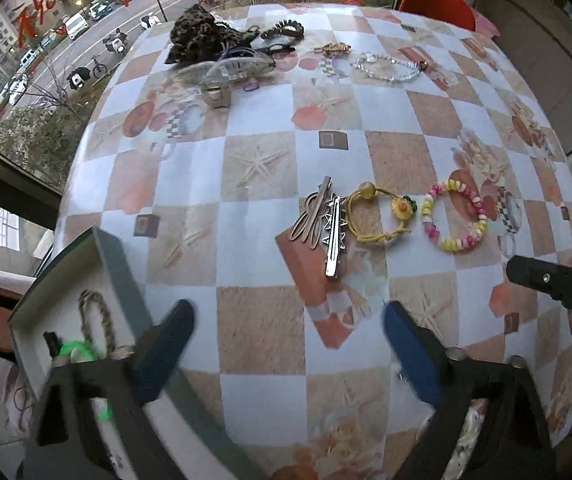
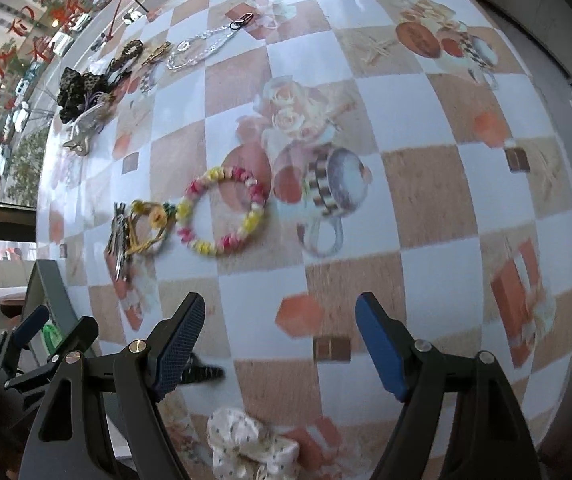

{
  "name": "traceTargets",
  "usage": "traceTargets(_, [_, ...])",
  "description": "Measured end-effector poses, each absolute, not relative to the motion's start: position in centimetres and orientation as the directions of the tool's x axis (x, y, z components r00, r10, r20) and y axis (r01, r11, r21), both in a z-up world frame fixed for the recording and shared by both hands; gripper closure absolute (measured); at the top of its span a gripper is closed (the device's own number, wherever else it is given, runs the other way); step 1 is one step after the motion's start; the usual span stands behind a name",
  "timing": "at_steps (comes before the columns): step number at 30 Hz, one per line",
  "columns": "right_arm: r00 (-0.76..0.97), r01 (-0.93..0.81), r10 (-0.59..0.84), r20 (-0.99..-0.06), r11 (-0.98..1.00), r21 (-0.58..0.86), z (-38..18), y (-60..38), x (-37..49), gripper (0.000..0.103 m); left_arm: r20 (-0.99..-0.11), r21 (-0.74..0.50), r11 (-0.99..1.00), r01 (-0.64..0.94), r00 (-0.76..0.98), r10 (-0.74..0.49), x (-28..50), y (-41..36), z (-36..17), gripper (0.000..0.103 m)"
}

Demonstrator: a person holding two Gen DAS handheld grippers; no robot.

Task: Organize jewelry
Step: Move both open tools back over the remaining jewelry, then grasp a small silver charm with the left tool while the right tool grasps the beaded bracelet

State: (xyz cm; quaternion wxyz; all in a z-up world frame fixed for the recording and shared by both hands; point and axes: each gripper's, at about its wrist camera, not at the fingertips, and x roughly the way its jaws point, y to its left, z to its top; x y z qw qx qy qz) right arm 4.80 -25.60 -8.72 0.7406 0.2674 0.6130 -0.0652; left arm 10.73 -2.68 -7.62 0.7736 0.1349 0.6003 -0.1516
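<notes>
Open left gripper (image 1: 287,344) below hair clips (image 1: 327,226)

Home: patterned tablecloth (image 1: 262,216) beside street-facing window (image 1: 46,60).

Both grippers open, empty, pointing steeply down.
Left gripper (image 1: 287,354) jaws wide, nothing between; right gripper (image 2: 280,344) jaws spread, nothing held, close beside left.
</notes>
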Motion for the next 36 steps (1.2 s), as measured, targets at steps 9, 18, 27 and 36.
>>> traceTargets(9, [0.216,0.381,0.169,-0.961,0.892,0.243,-10.4,-25.1,7.8,0.023,-0.976,0.013,0.917,0.398,0.205,-0.075,12.3,-3.9,-10.4,0.023])
traceTargets(18, [0.225,0.318,0.058,-0.973,0.939,0.13,-10.8,-23.3,9.8,0.028,-0.978,0.015,0.911,0.412,0.194,-0.072,12.9,-4.6,-12.0,0.037])
traceTargets(27, [0.233,0.227,0.01,-0.972,0.972,0.065,-10.4,-20.3,10.8,0.058,-0.977,-0.005,0.893,0.451,0.188,-0.1,12.2,-6.7,-11.8,0.067])
traceTargets(36, [0.272,0.308,0.053,-0.961,0.941,0.139,-10.1,-22.1,9.9,0.094,-0.972,-0.042,0.889,0.456,0.189,-0.143,11.2,-7.4,-10.3,0.089])
